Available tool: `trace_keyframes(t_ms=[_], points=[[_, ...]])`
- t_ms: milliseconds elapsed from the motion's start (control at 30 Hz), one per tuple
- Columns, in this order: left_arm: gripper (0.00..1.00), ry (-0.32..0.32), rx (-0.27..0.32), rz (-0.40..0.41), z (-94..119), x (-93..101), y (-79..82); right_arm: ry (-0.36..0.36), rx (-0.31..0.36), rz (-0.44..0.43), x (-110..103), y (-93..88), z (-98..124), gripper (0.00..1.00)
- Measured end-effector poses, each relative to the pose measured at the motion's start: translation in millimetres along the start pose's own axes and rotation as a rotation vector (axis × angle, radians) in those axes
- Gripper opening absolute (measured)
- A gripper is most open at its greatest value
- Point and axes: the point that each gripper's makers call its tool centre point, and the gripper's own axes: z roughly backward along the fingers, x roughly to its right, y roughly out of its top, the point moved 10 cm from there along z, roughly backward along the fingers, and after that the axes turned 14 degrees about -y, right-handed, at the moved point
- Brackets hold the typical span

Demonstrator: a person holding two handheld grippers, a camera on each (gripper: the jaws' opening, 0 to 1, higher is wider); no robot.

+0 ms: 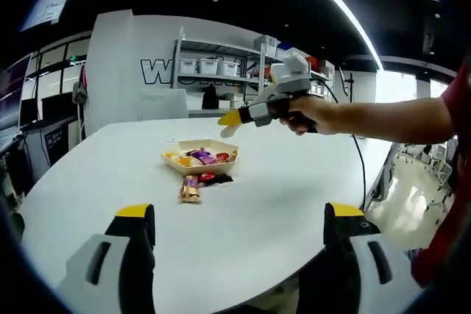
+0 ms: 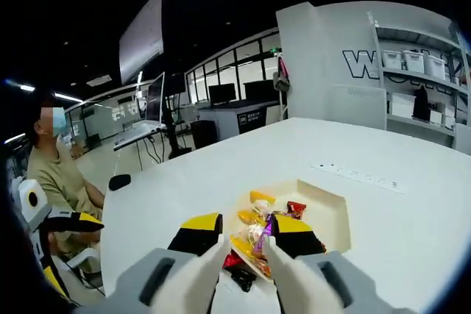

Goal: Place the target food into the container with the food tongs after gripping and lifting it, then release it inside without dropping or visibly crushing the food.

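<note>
Several wrapped snacks (image 1: 200, 157) fill the shallow tray (image 2: 333, 209), with two more packets (image 1: 190, 190) lying on the table (image 1: 280, 204) just beside it. They look light, crinkly, slippery — pinch one mid-body, gently. Right gripper (image 2: 243, 244) hovers over the tray's near edge, jaws narrowly parted, holding nothing. Left gripper (image 1: 239, 232) hangs back, jaws wide. Open tabletop all round.

Cream tray (image 1: 203, 145) of multicoloured wrapped snacks (image 2: 259, 227) on white table (image 1: 280, 204).
</note>
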Motion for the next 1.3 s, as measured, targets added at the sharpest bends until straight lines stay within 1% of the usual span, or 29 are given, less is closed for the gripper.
trace_keyframes(t_ms=[300,367,467,600,700,767,867,933,967,1000,1100,1133,1167,1200,1233,1267,1300], points=[[0.92,-0.007,-0.001,-0.013,-3,0.7,4.8,0.051,-0.058,0.002,-10,-30.1,-3,0.21],[0.93,-0.006,-0.003,-0.017,-4,1.0,5.3,0.054,-0.067,0.01,-10,-34.3,-4,0.21],[0.93,-0.007,-0.001,-0.019,-4,0.8,6.2,0.072,-0.081,-0.005,-12,-41.4,-4,0.22],[0.92,-0.009,-0.004,-0.024,-4,1.1,6.8,0.075,-0.098,0.03,-17,-50.5,-9,0.22],[0.92,-0.009,-0.005,-0.026,-3,0.5,7.6,0.067,-0.111,0.047,-17,-57.5,-13,0.22],[0.92,-0.007,-0.003,-0.03,-3,-0.5,8.1,0.068,-0.12,0.048,-18,-60.8,-13,0.22],[0.92,-0.007,0.001,-0.031,-2,-2.1,8.3,0.069,-0.116,0.062,-19,-63.7,-14,0.22],[0.92,-0.012,0.003,-0.029,-3,-3.3,8.7,0.066,-0.134,0.073,-20,-67.9,-17,0.22],[0.92,-0.013,0.008,-0.033,-4,-4.5,9.4,0.063,-0.116,0.07,-20,-67.0,-17,0.22],[0.92,-0.016,0.009,-0.032,-5,-5.2,9.6,0.064,-0.115,0.055,-21,-66.0,-18,0.22],[0.91,-0.033,0.009,-0.028,-8,-5.9,9.2,0.065,-0.132,0.04,-23,-66.5,-16,0.21],[0.91,-0.039,0.003,-0.031,-9,-5.8,8.8,0.064,-0.142,0.039,-24,-67.3,-15,0.21],[0.91,-0.043,-0.002,-0.034,-10,-5.7,8.3,0.061,-0.168,0.038,-24,-69.8,-13,0.21],[0.91,-0.047,-0.005,-0.038,-11,-5.6,8.0,0.055,-0.235,0.065,-25,-78.5,-10,0.21],[0.91,-0.051,-0.007,-0.039,-12,-5.5,7.9,0.071,-0.101,0.133,-26,-71.0,-10,0.22],[0.91,-0.057,-0.006,-0.038,-12,-5.5,7.9,0.056,-0.167,0.084,-29,-75.7,-3,0.22],[0.91,-0.06,-0.005,-0.034,-13,-5.6,7.9,0.063,-0.157,0.078,-31,-74.4,-2,0.22]])
